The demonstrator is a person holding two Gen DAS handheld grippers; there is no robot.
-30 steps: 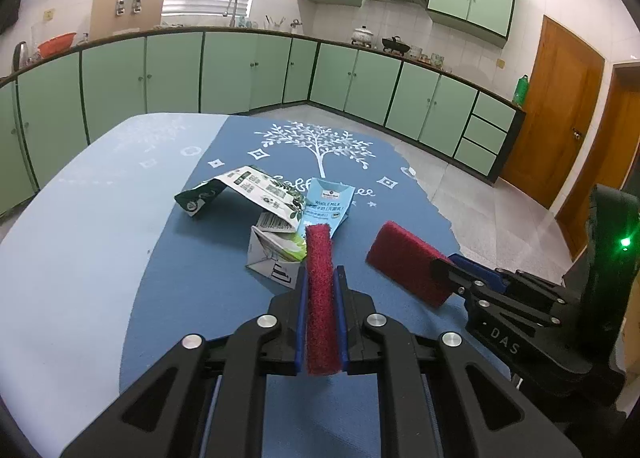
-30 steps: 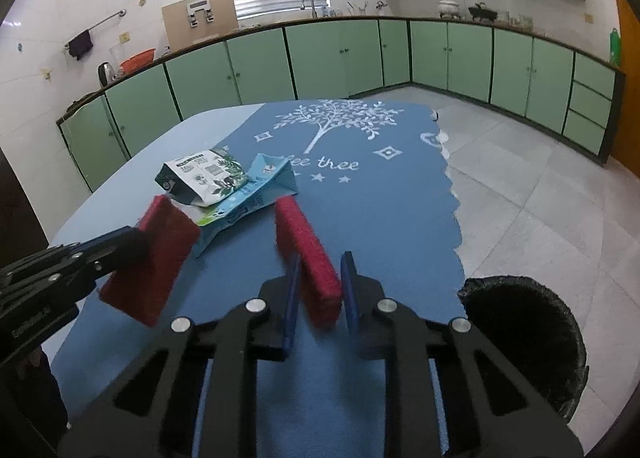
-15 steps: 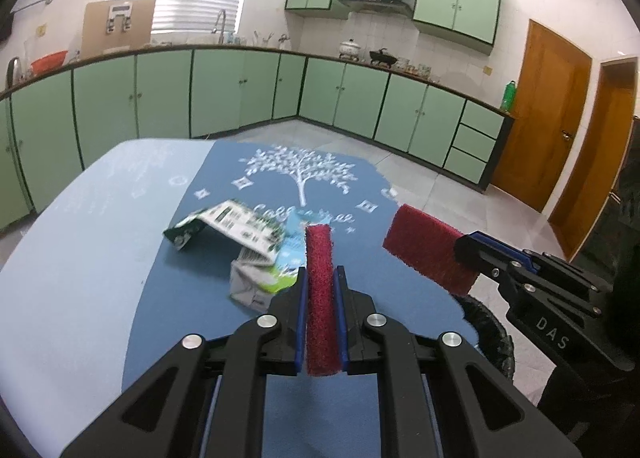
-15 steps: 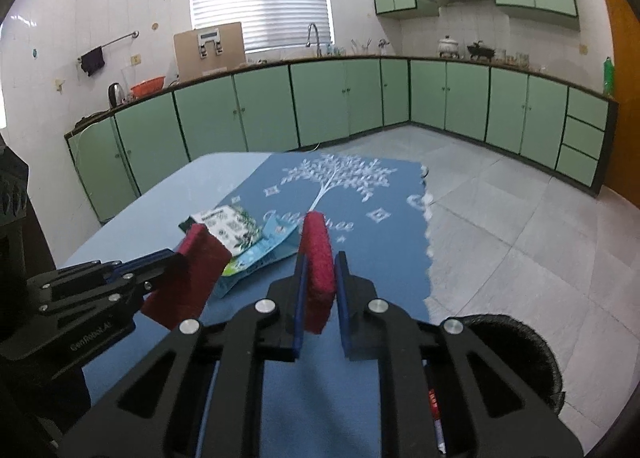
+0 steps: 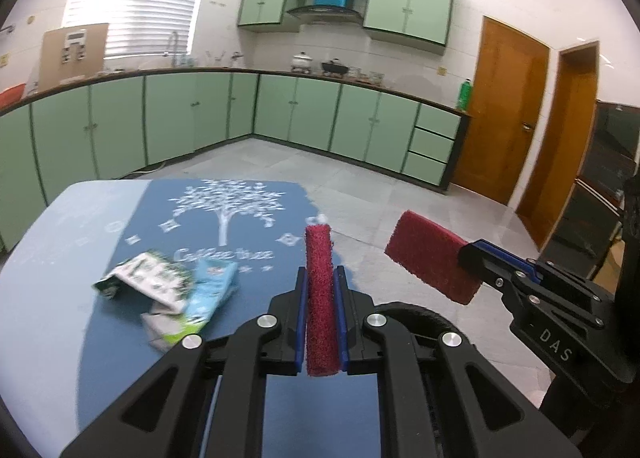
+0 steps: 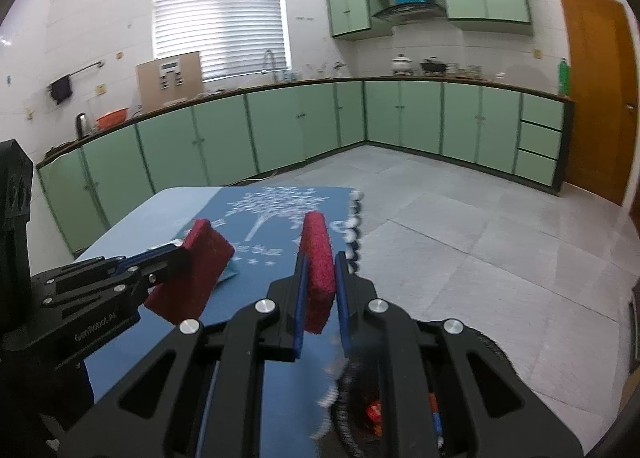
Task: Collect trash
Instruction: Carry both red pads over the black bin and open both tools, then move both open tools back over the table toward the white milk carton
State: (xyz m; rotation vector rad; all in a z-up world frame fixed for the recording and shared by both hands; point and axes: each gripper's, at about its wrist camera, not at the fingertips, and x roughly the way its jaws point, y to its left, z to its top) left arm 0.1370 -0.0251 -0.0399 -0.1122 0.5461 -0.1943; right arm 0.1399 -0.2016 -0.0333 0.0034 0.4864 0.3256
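Note:
Three pieces of trash lie together on the blue tree-print cloth [image 5: 248, 230]: a green-and-white wrapper [image 5: 144, 278], a blue milk packet [image 5: 212, 290] and a crumpled white-and-green carton [image 5: 168, 324]. My left gripper [image 5: 319, 242] hovers above and right of them, shut, its red pads pressed together with nothing between. My right gripper [image 5: 432, 258] hangs beside it on the right, also shut and empty [image 6: 317, 234]. A black trash bin [image 6: 492, 346] stands on the floor under both grippers, with a few bits inside. The left gripper [image 6: 204, 254] hides most of the trash in the right wrist view.
The cloth covers a light blue table [image 5: 52, 242] whose right edge borders the tiled floor [image 6: 500, 242]. Green cabinets [image 5: 200, 118] run along the far walls. Two wooden doors [image 5: 512, 118] are at the right.
Both grippers rose and drew back from the trash pile, which now sits lower left and smaller. The bin came into view beneath them. The right jaws closed a little onto their pads.

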